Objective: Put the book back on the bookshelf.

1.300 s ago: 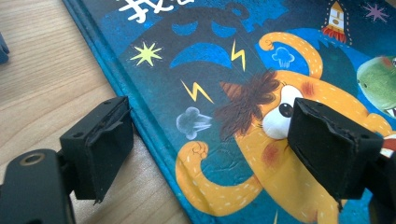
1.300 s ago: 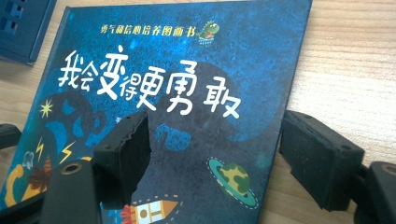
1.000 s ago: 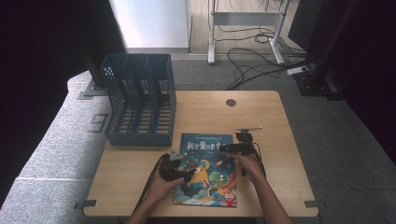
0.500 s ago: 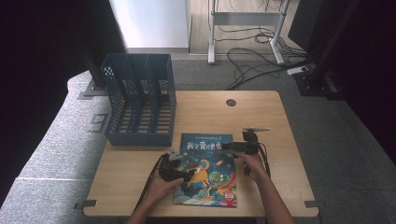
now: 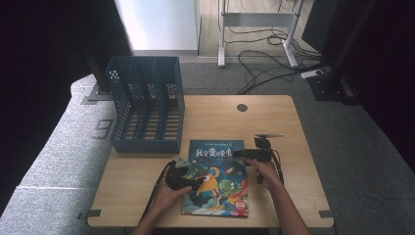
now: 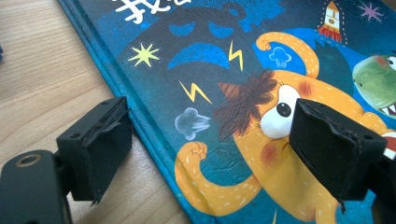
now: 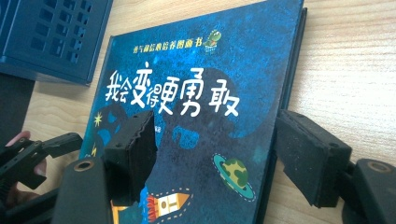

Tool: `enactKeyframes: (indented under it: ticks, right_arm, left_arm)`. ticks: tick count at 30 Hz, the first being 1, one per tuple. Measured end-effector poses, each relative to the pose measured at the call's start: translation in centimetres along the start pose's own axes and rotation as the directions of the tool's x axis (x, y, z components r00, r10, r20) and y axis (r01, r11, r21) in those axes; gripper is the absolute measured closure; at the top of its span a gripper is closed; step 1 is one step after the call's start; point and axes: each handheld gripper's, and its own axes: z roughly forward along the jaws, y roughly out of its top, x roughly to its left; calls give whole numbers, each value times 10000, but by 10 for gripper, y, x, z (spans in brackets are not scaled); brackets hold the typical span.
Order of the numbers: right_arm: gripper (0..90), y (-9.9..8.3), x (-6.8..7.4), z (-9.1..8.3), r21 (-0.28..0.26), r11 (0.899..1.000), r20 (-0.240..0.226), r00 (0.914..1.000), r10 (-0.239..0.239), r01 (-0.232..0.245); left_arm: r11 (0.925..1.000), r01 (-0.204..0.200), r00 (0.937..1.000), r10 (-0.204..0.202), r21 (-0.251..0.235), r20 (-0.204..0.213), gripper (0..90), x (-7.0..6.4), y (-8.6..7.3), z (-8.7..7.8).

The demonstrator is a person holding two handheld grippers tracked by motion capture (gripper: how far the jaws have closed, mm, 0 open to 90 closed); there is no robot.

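Observation:
A picture book (image 5: pixel 215 178) with a dark blue cover, white title characters and an orange cartoon creature lies flat on the wooden table (image 5: pixel 274 117). My left gripper (image 5: pixel 182 177) is at the book's left edge. In the left gripper view it is open (image 6: pixel 210 149), one jaw over bare wood and the other over the cover (image 6: pixel 224 70). My right gripper (image 5: pixel 248 153) is at the book's right edge near the title. It is also open (image 7: pixel 219 154), its jaws straddling that edge of the book (image 7: pixel 196 60). Neither holds anything.
A blue slotted file rack (image 5: pixel 147 103) stands at the table's back left, just beyond the book; its corner (image 7: pixel 46 32) shows in the right gripper view, as does the left gripper (image 7: pixel 37 149). A round cable hole (image 5: pixel 242 107) sits mid-back. Cables lie on the floor behind.
The right gripper has edged slightly along the book's right edge. The left gripper has stayed at the left edge. The book has not moved.

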Motion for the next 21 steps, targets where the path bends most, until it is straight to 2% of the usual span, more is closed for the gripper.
enactKeyframes:
  ticks: [5,11,16,20,21]
  right_arm:
    - [303,1,1,-2,-28,9999,-22,9999,-143,143]
    - [307,3,4,-7,-59,9997,-165,9996,-230,229]
    - [313,3,4,-8,-32,9993,-293,9989,-376,376]
    - [322,3,3,-9,-4,9992,-490,9980,-403,403]
    - [359,3,3,-9,96,9989,-662,9968,-450,458]
  left_arm:
    - [10000,-10,10000,10,6,17,125,0,0,0]
    - [9998,211,9993,-209,-30,305,121,4,0,-1]
    - [9996,292,9988,-290,-43,392,117,6,0,-2]
    - [9995,316,9986,-314,-50,432,116,7,0,-2]
    - [9995,318,9985,-315,-50,450,116,7,0,-2]
